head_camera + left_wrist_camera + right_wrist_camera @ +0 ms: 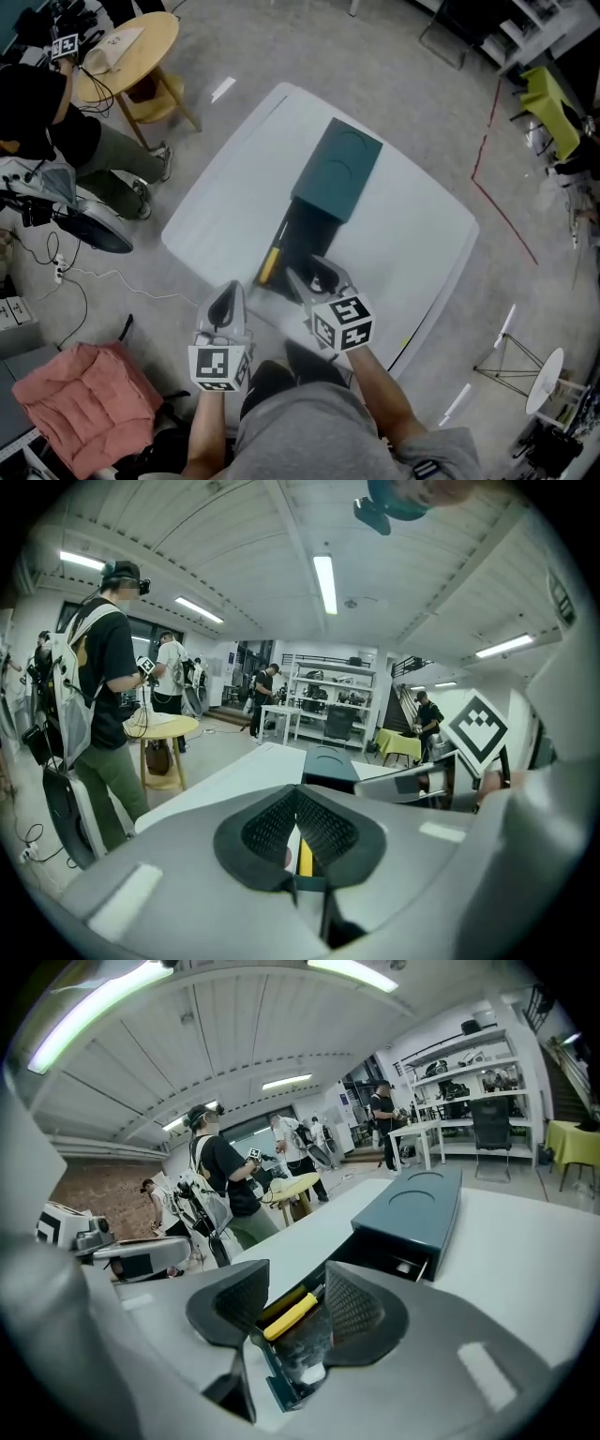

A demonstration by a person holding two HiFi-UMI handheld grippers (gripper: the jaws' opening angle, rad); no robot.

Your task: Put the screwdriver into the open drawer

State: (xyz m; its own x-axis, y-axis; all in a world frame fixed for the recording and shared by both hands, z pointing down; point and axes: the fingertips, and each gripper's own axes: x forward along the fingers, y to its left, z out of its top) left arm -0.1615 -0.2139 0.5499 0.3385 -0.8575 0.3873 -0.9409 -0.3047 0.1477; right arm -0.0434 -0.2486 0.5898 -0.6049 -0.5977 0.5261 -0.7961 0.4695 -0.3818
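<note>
Above drawer (300,239), right gripper (295,1290) wide apart, empty

Part of the yellow-handled screwdriver (292,1315) hidden behind the jaws of the right gripper (295,1290), only a yellow sliver past the closed pads of the left gripper (298,819), near end of the dark open drawer (300,234) covered in the head view

The left forearm (206,436) and right forearm (384,403) reach forward side by side. The left gripper (231,292) tilts slightly down, jaws closed together, empty. The right gripper (315,277), just beside it, tilts down, jaws spread wide, empty.
</note>
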